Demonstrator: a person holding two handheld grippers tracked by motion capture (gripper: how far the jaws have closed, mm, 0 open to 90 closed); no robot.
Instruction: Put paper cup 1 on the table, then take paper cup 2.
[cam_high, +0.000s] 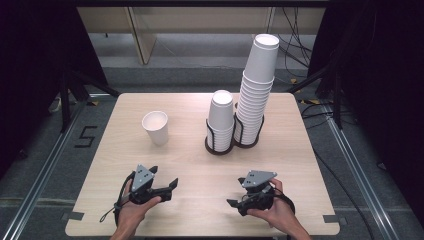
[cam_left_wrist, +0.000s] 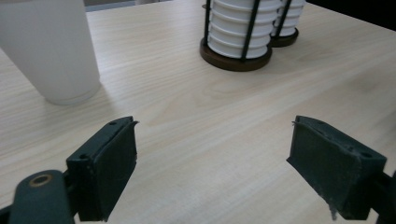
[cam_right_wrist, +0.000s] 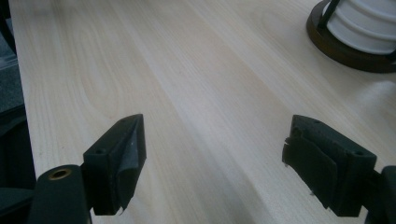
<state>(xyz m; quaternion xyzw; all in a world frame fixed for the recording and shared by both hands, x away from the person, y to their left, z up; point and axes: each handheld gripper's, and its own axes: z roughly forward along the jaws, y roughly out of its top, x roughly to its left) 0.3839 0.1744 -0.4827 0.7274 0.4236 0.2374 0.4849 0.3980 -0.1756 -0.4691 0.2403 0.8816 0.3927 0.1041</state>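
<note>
Wooden table (cam_high: 200, 175), pale grain, bearing all else. Tall stack (cam_high: 256, 90) of white cups in a black wire holder at the back right of the table. Short stack (cam_high: 220, 120) in a matching holder, touching the tall stack's holder on its left; dark round base (cam_left_wrist: 236, 58) seen in the left gripper view. Single cup (cam_high: 156, 127), white, upright, open end up, well left of the short stack and apart from it; close ahead and to the left in the left gripper view (cam_left_wrist: 49, 49). Left gripper (cam_high: 167, 187) held in a hand near the front edge, nearer than the cup and well apart from it; jaws wide apart, nothing between them, only bare table. Right gripper (cam_high: 235, 202) held near the front edge, nearer than the short stack; jaws likewise wide, nothing gripped. 2 grippers level with each other, well apart.
</note>
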